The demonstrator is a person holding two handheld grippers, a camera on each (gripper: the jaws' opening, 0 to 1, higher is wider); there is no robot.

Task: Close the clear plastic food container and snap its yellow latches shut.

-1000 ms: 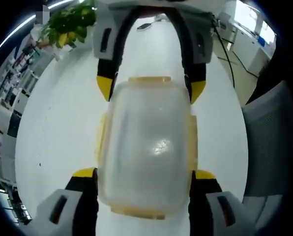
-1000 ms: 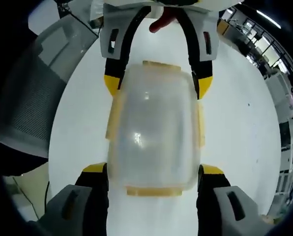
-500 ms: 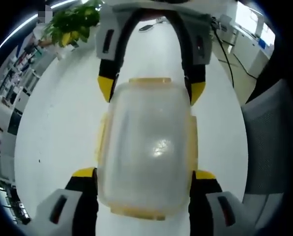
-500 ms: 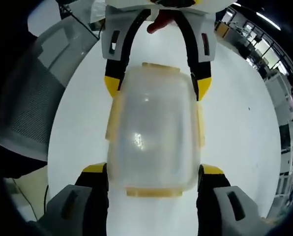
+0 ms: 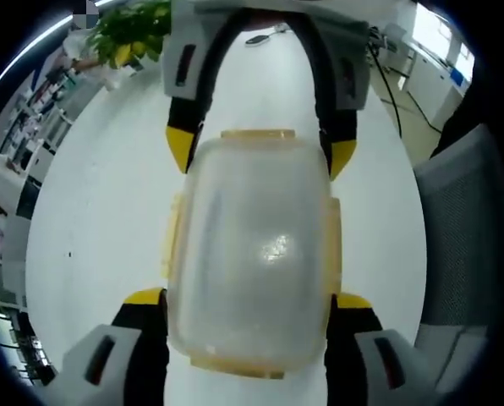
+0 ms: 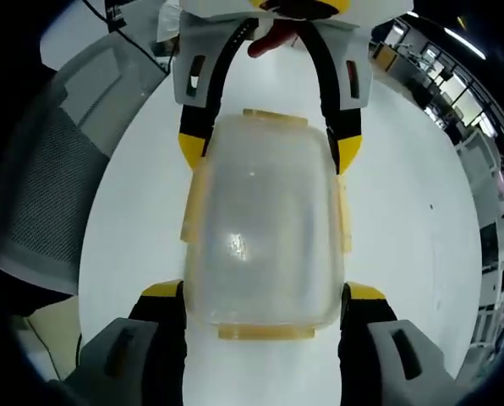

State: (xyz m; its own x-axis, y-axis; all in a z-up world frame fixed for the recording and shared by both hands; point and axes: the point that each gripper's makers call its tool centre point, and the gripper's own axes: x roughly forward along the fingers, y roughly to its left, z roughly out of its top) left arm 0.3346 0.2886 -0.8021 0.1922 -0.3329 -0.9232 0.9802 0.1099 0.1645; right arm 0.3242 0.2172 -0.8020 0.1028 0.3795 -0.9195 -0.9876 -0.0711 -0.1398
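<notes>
Lid on container [image 5: 250, 254]; yellow latches [image 5: 257, 136] at 12, 3, 6, 9 o'clock look down. Left gripper [image 5: 247, 300] and right gripper [image 6: 265, 294] each clamp an end. Task appears ~done.

1 clear container [image 5: 250, 254] with lid on, lying on 1 white table [image 5: 100, 211]; 4 yellow latches [image 5: 258, 134] around its rim, one per side; 2 grippers: left gripper [image 5: 248, 298] and right gripper [image 5: 258, 156], 2 yellow-tipped jaws each, so 4 tips total; 1 potted plant [image 5: 134, 38]; 1 grey mesh chair [image 5: 463, 228]; 1 fingertip [image 6: 267, 40] behind the far gripper
</notes>
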